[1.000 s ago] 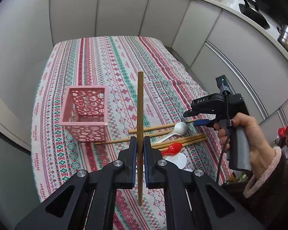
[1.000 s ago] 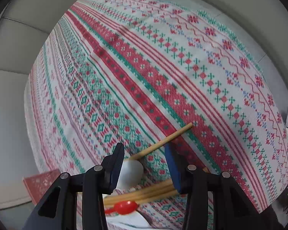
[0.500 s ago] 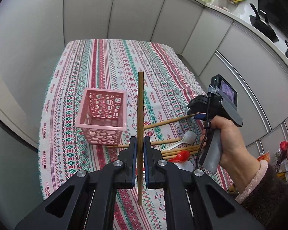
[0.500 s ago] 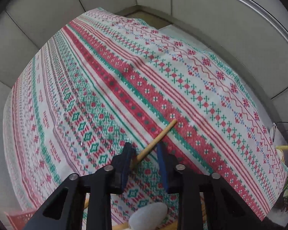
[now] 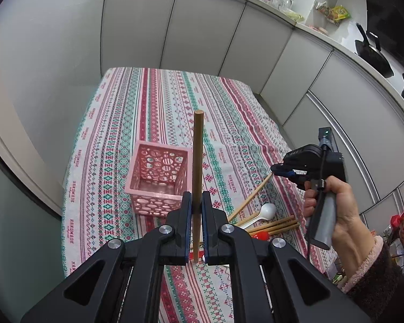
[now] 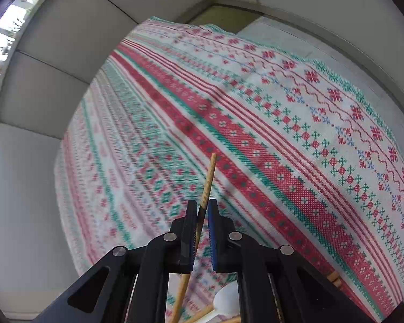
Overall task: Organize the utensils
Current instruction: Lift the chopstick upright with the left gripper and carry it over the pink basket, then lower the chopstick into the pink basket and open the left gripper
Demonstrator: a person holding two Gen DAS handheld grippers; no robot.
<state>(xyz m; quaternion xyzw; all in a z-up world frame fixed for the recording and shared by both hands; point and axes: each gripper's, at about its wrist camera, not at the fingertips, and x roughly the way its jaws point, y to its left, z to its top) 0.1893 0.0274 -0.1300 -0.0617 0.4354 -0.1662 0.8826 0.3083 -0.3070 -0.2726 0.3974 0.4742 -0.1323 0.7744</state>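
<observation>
The left gripper (image 5: 196,210) is clamped tight on a dark brown wooden chopstick (image 5: 197,161) that stands upright between its pads. Just beyond it, slightly left, sits an empty pink perforated plastic basket (image 5: 159,177) on the red, green and white patterned tablecloth (image 5: 159,102). To the right lie a white plastic spoon (image 5: 264,212), a red spoon (image 5: 261,235) and several light wooden chopsticks (image 5: 277,223). The right gripper (image 6: 202,212), held in a hand (image 5: 339,215), has just closed its jaws on a pale bamboo chopstick (image 6: 208,177), whose near end slants down towards the pile. Grey cabinet doors (image 5: 202,27) stand at the far side.
</observation>
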